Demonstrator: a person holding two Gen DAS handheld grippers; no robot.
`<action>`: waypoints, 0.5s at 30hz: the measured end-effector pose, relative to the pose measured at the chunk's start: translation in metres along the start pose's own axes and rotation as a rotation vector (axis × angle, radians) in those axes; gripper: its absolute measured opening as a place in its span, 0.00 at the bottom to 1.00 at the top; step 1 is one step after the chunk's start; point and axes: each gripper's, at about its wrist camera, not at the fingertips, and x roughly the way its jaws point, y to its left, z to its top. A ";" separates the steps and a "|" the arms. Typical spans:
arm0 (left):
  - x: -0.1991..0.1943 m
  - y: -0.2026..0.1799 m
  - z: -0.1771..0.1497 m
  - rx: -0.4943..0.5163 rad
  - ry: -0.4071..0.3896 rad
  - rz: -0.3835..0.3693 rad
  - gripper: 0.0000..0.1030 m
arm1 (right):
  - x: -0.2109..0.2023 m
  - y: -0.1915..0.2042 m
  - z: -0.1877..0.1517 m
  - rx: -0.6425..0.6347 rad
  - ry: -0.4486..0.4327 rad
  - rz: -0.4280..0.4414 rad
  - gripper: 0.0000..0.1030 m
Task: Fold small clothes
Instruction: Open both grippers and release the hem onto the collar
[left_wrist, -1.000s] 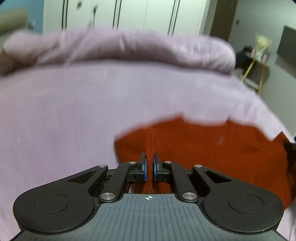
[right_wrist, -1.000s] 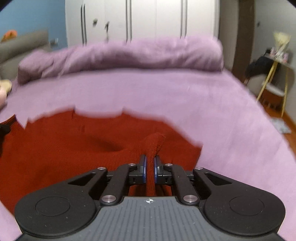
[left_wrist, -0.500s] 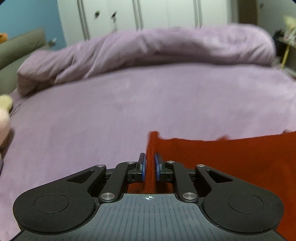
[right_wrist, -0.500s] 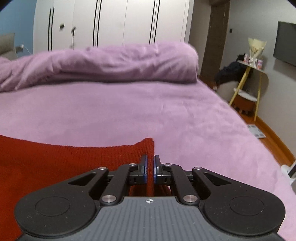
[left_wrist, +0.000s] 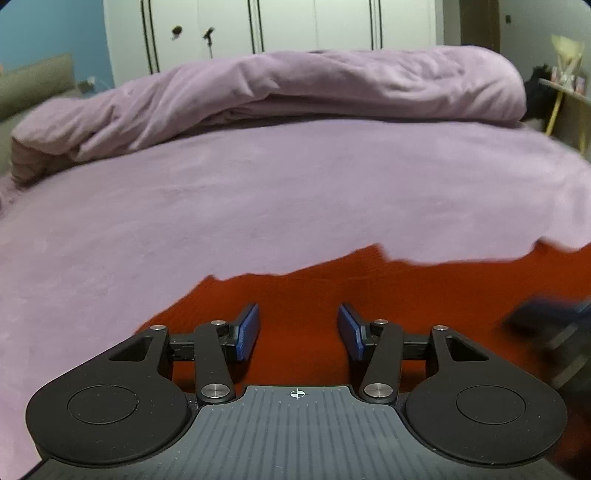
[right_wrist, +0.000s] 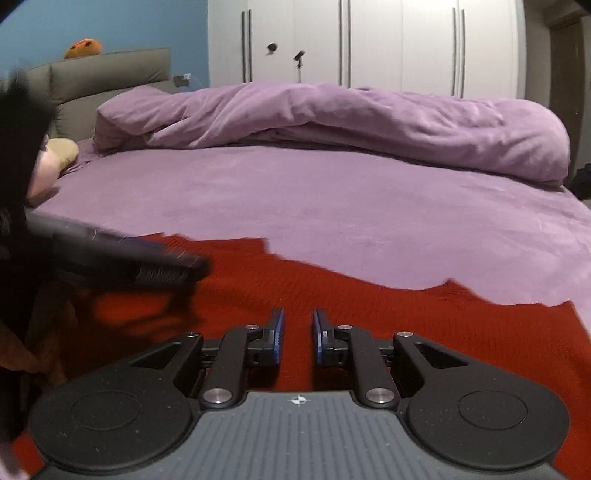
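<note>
Just released the fold: my left gripper (left_wrist: 298, 328) spread wide, right gripper (right_wrist: 297, 332) parted slightly, both empty over the red garment (left_wrist: 406, 295) lying near on the bed (left_wrist: 258, 199). Next, regrip an edge.

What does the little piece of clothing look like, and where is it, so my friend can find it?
Start with the big bed under its purple sheet, with a rumpled purple duvet along the far side. On the near part lies a red knitted garment, spread out flat. It is the only red thing on all that purple.
</note>
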 end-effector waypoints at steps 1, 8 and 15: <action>0.000 0.008 -0.004 -0.030 -0.012 -0.018 0.53 | -0.002 -0.014 -0.002 0.009 -0.002 -0.057 0.15; -0.001 0.047 -0.007 -0.152 -0.013 0.018 0.50 | -0.045 -0.141 -0.027 0.273 -0.024 -0.313 0.12; -0.031 0.087 -0.020 -0.106 0.064 0.144 0.61 | -0.071 -0.133 -0.028 0.192 0.040 -0.480 0.18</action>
